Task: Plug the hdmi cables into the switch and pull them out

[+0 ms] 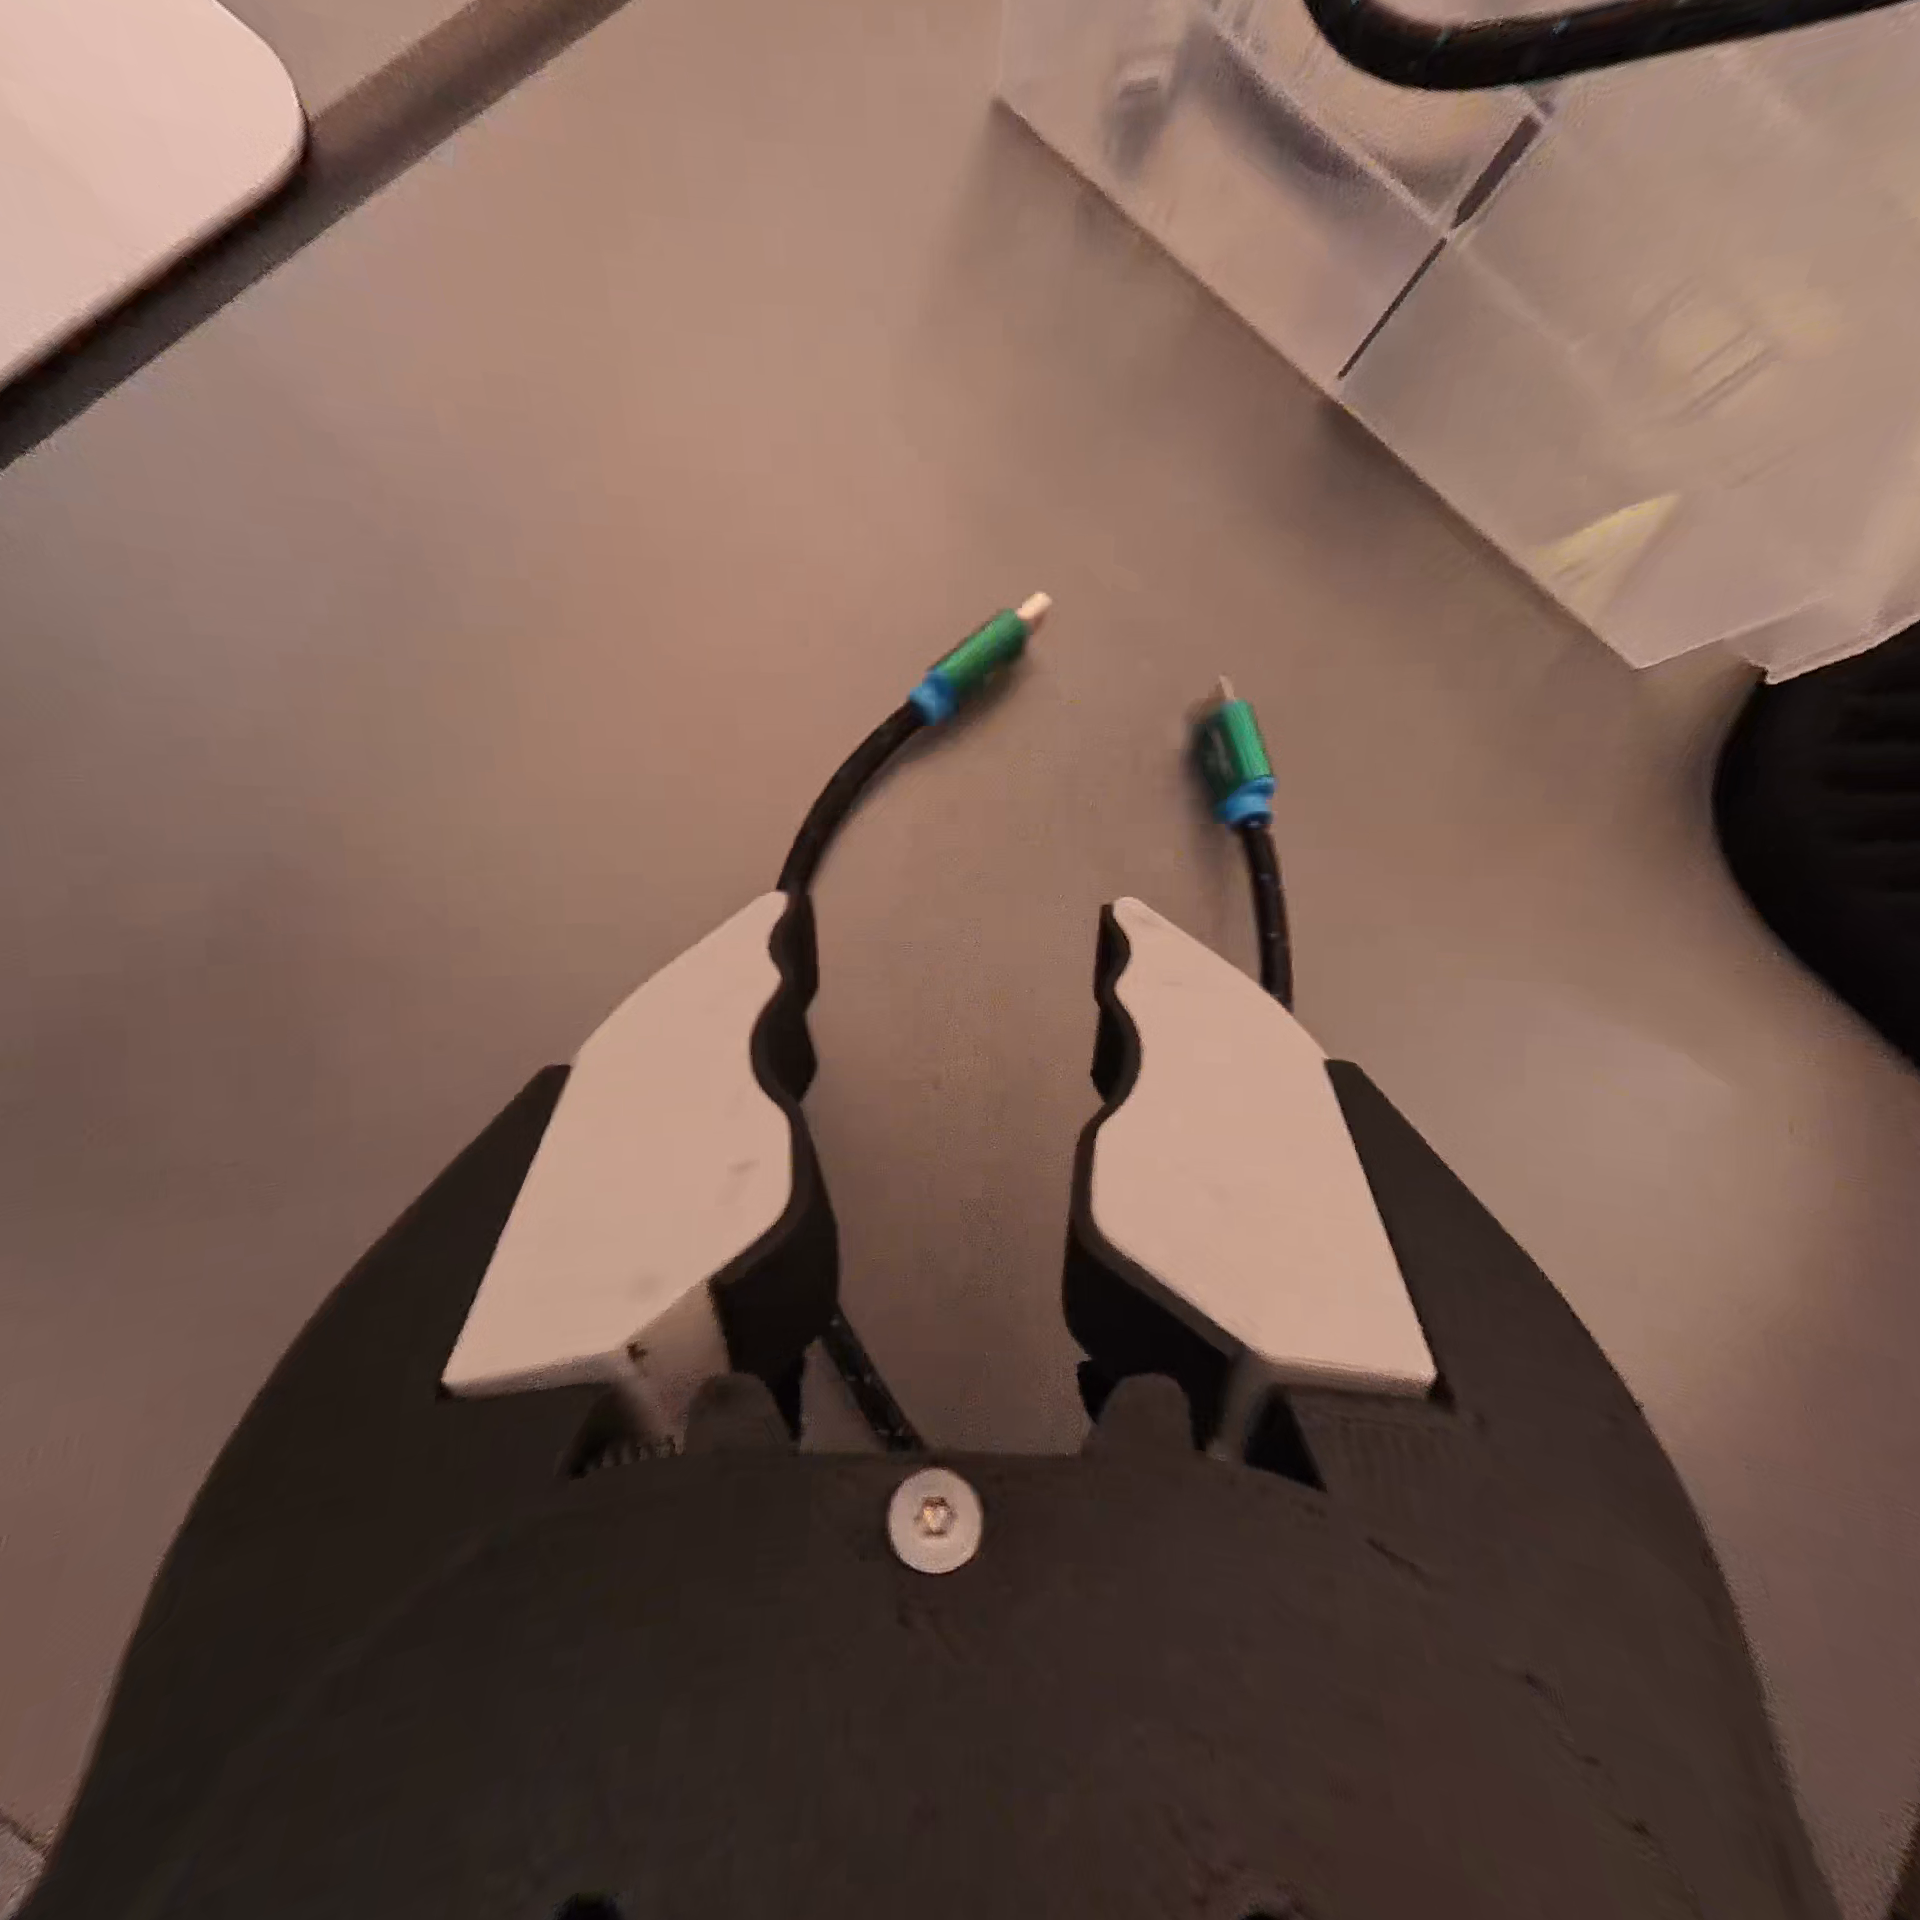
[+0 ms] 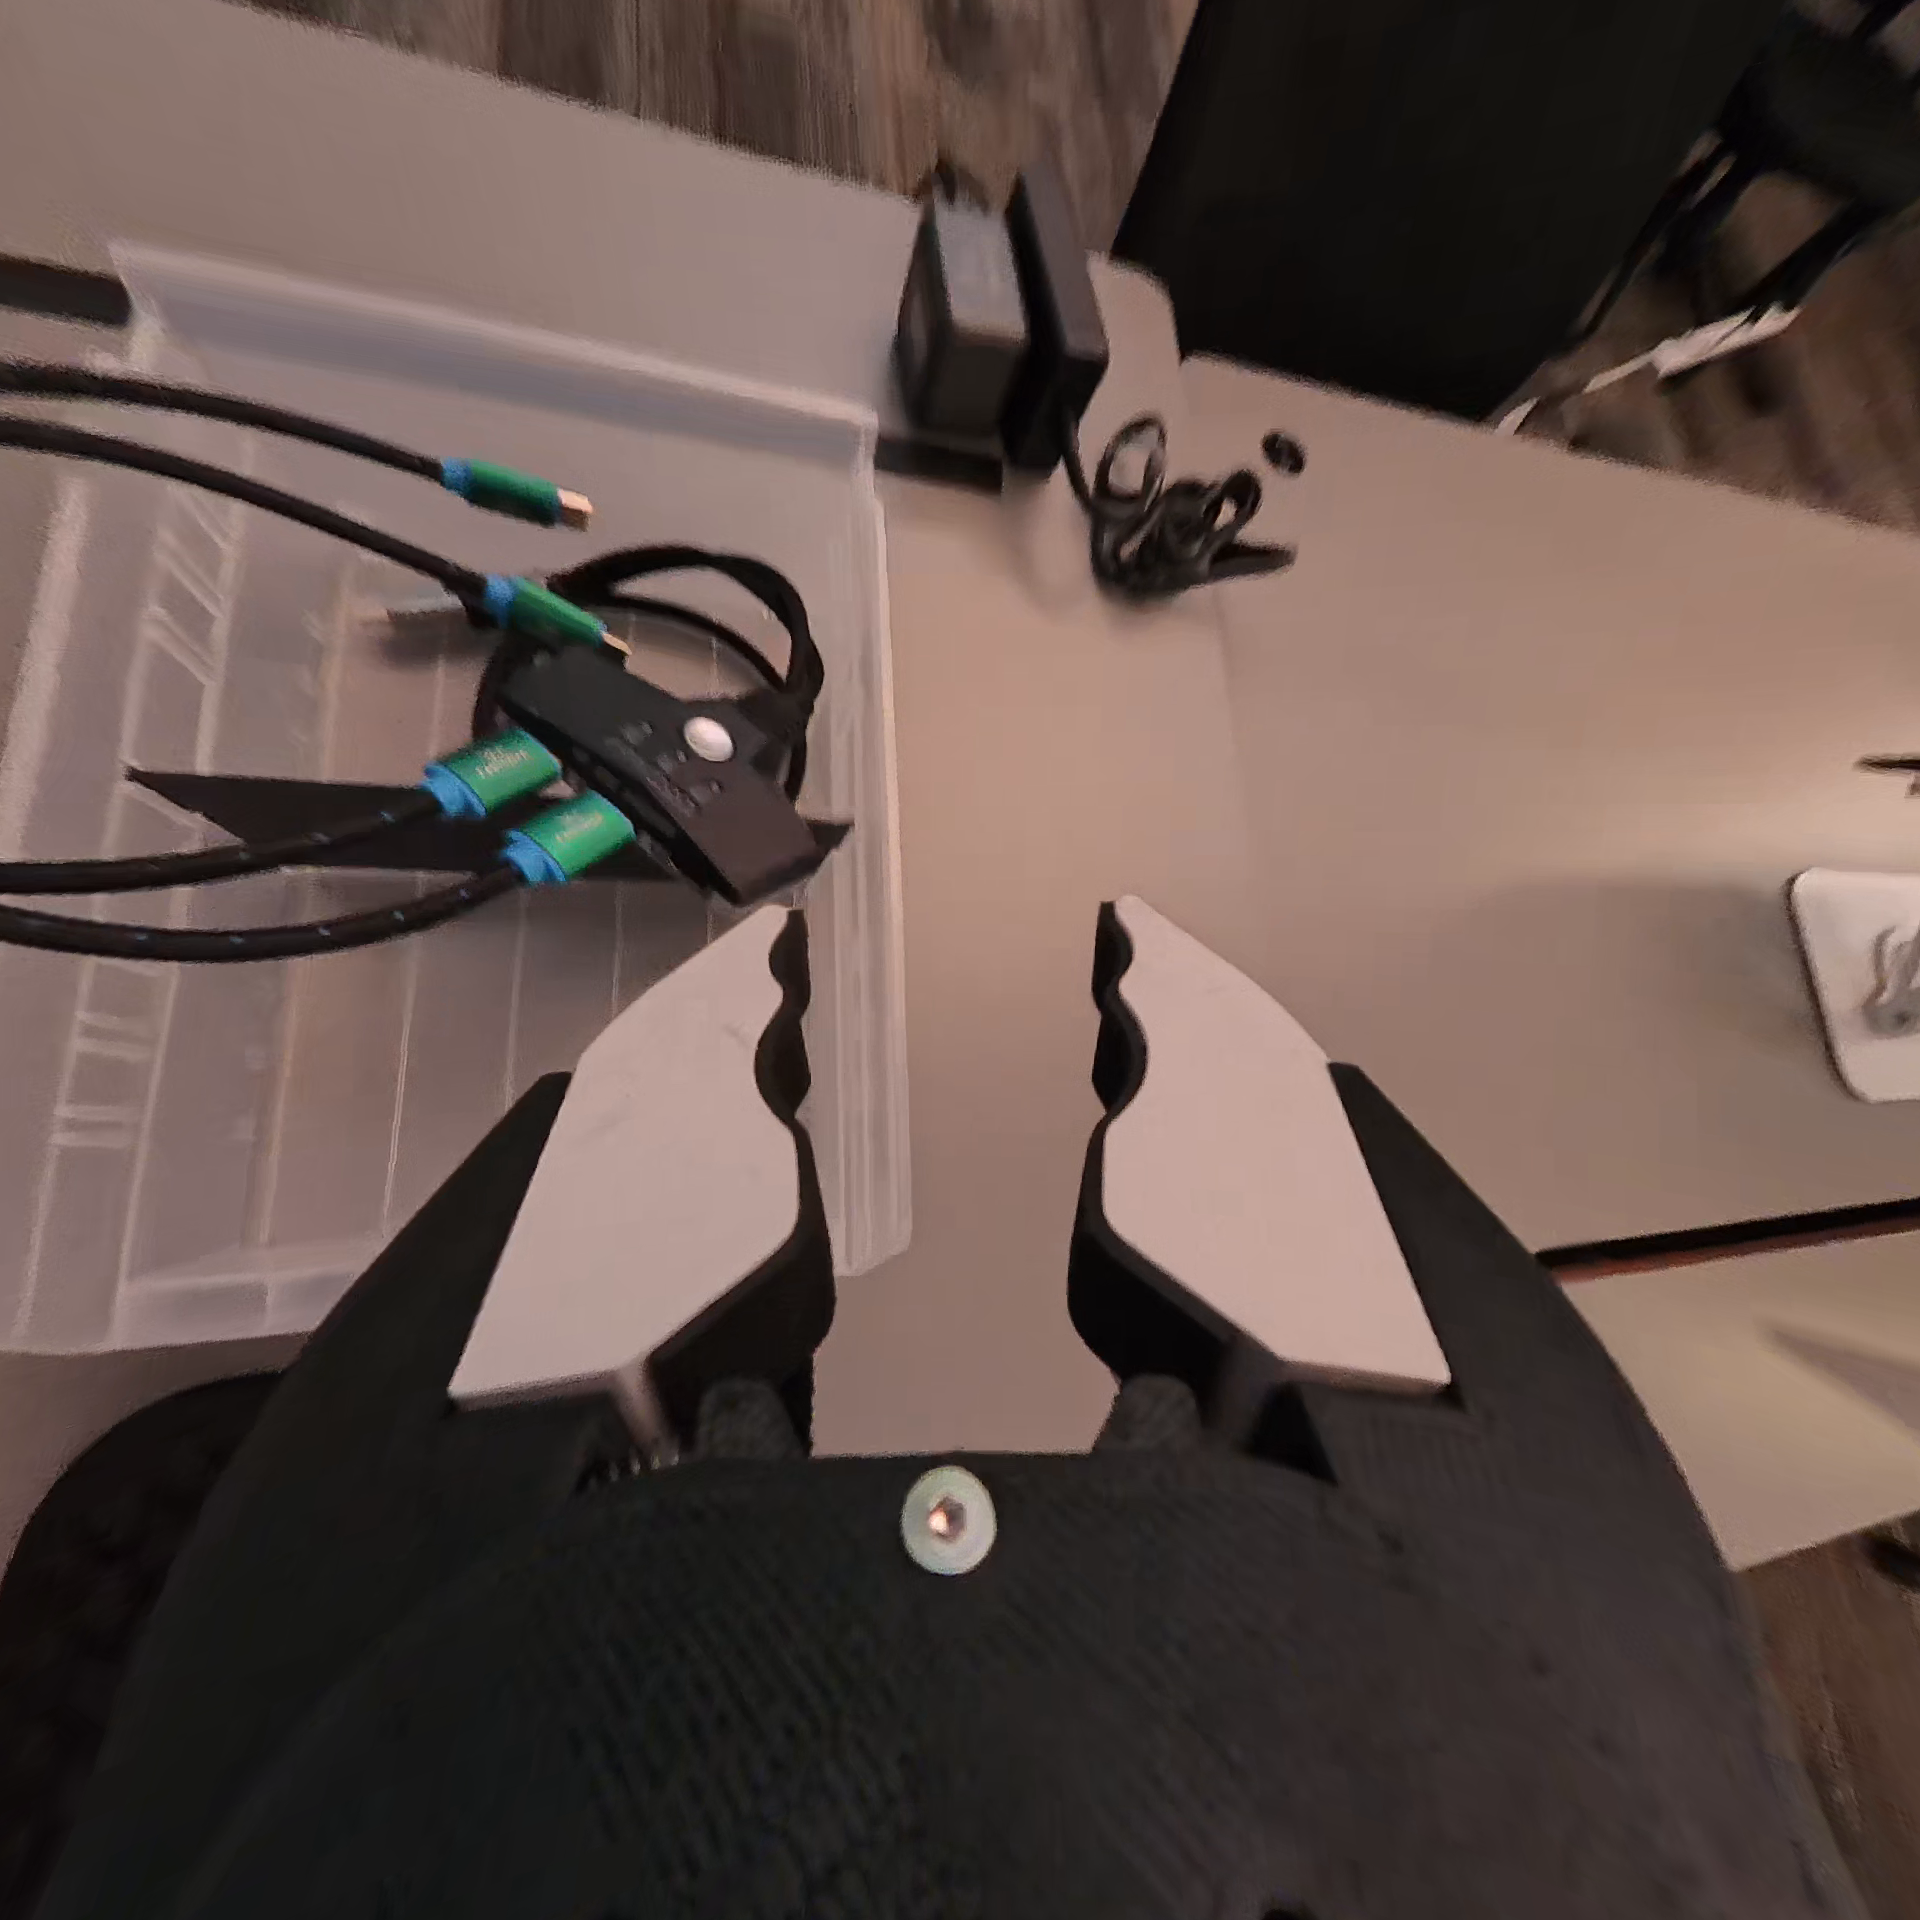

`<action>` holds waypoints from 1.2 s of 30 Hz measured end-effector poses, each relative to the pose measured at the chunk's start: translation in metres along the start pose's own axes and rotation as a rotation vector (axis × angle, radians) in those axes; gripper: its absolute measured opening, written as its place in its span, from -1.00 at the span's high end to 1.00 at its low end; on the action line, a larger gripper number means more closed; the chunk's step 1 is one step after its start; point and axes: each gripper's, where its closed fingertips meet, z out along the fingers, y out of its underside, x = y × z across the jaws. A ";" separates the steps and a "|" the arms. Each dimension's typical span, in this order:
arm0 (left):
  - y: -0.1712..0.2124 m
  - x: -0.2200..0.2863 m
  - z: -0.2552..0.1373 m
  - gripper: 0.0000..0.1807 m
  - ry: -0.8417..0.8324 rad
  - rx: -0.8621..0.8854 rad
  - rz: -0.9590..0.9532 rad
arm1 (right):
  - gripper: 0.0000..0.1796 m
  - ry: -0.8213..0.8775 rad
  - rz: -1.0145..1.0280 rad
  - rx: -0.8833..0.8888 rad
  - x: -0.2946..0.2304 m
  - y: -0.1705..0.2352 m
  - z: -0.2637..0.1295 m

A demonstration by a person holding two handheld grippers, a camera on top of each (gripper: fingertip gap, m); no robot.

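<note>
Black switch [image 2: 665,774] with a white button, ahead and left of the right gripper [image 2: 948,914], its near corner just off the left fingertip, resting on a dark stand inside a clear tray [image 2: 868,582]. Two green plugs seated in its left side: upper plug [image 2: 494,769] and lower plug [image 2: 566,834], braided cables trailing off left. Beyond the switch, two more green plugs lying free: far plug [image 2: 520,494] with bare gold tip, well apart from the switch; near plug [image 2: 545,611], tip at or just beside the switch's far edge, contact not clear through blur. Coiled black cable [image 2: 790,634] behind the switch. Right jaws spread wide, nothing between them, only grey table [image 2: 1403,748] beneath. Farther ahead, slightly right: black adapter [image 2: 977,312] standing on the table, thin tangled cord [image 2: 1174,509] beside it. White pad [image 2: 1860,987] at far right.

Ahead of the left gripper [image 1: 940,909], two loose ends on the table: left end [image 1: 982,655], cable curving back beside the left fingertip and under the gripper; right end [image 1: 1231,753], cable passing behind the right finger. Both tips bare, pointing away, well apart from each other. Left jaws spread, gripping nothing. Clear tray's corner ahead to the right, a black cable over its rim. White rounded slab [image 1: 114,177] far ahead left.
</note>
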 end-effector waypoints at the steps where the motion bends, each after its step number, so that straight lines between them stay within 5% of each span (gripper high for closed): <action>1: -0.007 0.001 -0.006 0.40 0.016 0.040 0.007 | 0.40 0.005 -0.009 0.038 -0.002 -0.008 -0.006; 4: -0.039 -0.003 -0.051 0.33 0.055 0.197 -0.010 | 0.41 0.021 -0.043 0.143 -0.009 -0.029 -0.022; 7: -0.056 -0.045 -0.125 0.24 -0.106 0.327 -0.012 | 0.41 0.026 -0.076 0.223 -0.016 -0.044 -0.034; 10: -0.029 -0.111 -0.188 0.18 -0.338 0.337 -0.071 | 0.41 0.029 -0.106 0.260 -0.023 -0.053 -0.038; 13: 0.014 -0.165 -0.211 0.17 -0.382 0.258 -0.158 | 0.41 0.062 -0.142 0.275 -0.024 -0.059 -0.038; 18: 0.036 -0.198 -0.188 0.26 -0.144 0.077 -0.237 | 0.42 0.111 -0.134 0.288 -0.017 -0.063 -0.037; 24: 0.064 -0.204 -0.159 0.31 -0.020 -0.130 0.191 | 0.42 0.134 -0.136 0.258 -0.009 -0.059 -0.031; 27: 0.072 -0.208 -0.151 0.37 0.030 -0.191 0.251 | 0.42 0.149 -0.155 0.245 -0.008 -0.058 -0.028; 36: 0.114 -0.218 -0.117 0.07 0.119 -0.492 0.393 | 0.43 0.195 -0.226 0.185 -0.008 -0.054 -0.017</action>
